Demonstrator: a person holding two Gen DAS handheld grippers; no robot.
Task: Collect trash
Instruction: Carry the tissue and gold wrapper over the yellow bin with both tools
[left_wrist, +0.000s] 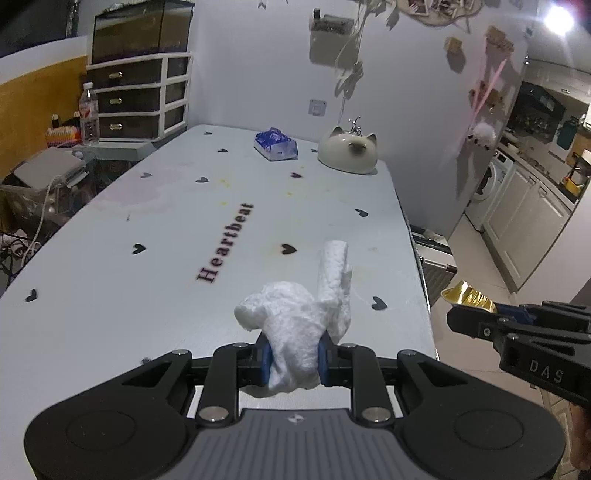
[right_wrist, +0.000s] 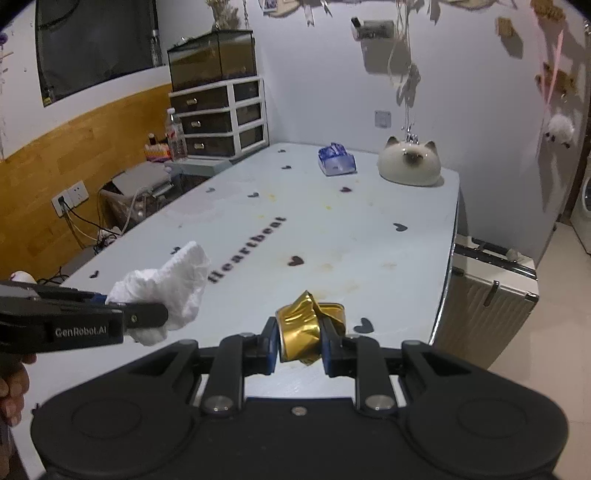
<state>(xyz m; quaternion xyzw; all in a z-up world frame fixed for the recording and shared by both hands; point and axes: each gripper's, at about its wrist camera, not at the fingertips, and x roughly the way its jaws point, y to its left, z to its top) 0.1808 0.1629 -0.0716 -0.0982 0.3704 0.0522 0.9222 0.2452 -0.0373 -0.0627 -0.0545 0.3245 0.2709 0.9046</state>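
Left gripper: we see its jaws pinching a crumpled white tissue above the bench.
Right gripper: we see its jaws pinching a crushed gold wrapper.

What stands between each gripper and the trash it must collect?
Nothing does. The left gripper is already closed on the crumpled white tissue, and the right gripper is closed on the crushed gold can. Both pieces are lifted off the table. No trash bin is visible, so the way there cannot be judged.
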